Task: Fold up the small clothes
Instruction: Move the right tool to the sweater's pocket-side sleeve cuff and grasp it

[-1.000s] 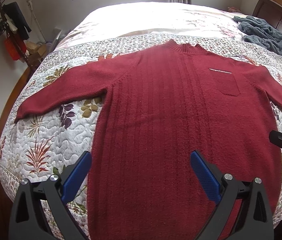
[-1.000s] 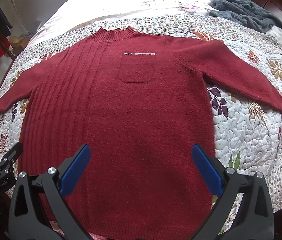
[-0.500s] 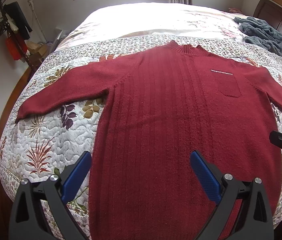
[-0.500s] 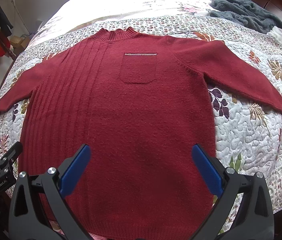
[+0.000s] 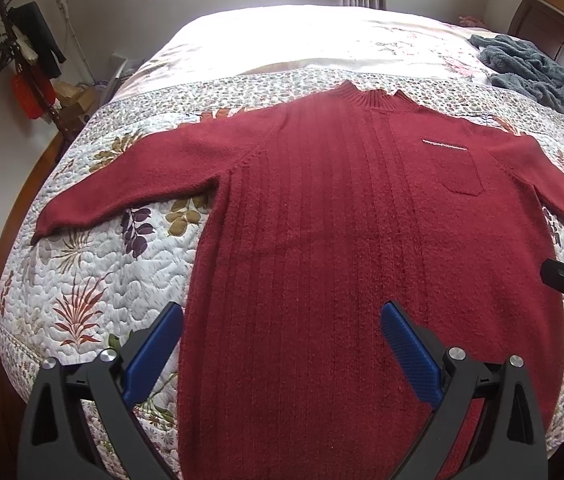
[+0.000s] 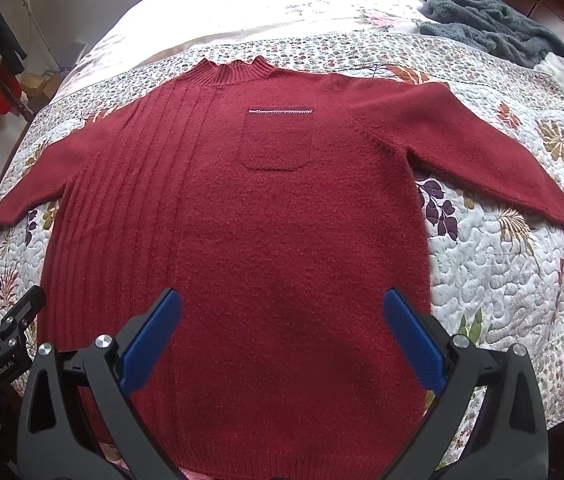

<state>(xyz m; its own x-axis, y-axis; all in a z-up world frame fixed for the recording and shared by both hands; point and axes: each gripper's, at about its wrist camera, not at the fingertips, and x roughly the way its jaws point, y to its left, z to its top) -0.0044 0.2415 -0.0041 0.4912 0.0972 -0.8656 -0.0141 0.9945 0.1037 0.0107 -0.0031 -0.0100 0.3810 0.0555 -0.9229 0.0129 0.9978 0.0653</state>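
Sweater (image 5: 362, 240) is laid flat on bed (image 5: 82, 272) for folding; left gripper (image 5: 282, 344) and right gripper (image 6: 282, 336) are held above the hem, fingers spread, nothing gripped.

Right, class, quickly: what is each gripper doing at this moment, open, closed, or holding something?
Left gripper: open, holding nothing, above the red sweater.
Right gripper: open, holding nothing, above the same sweater.

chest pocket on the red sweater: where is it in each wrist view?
Left wrist: the pocket sits upper right, right of the ribbed panel on the sweater.
Right wrist: the pocket sits just left of centre, upper part of the picture, right of the ribs.
Shared landmark: the grey blanket at the top right of the bed in both.
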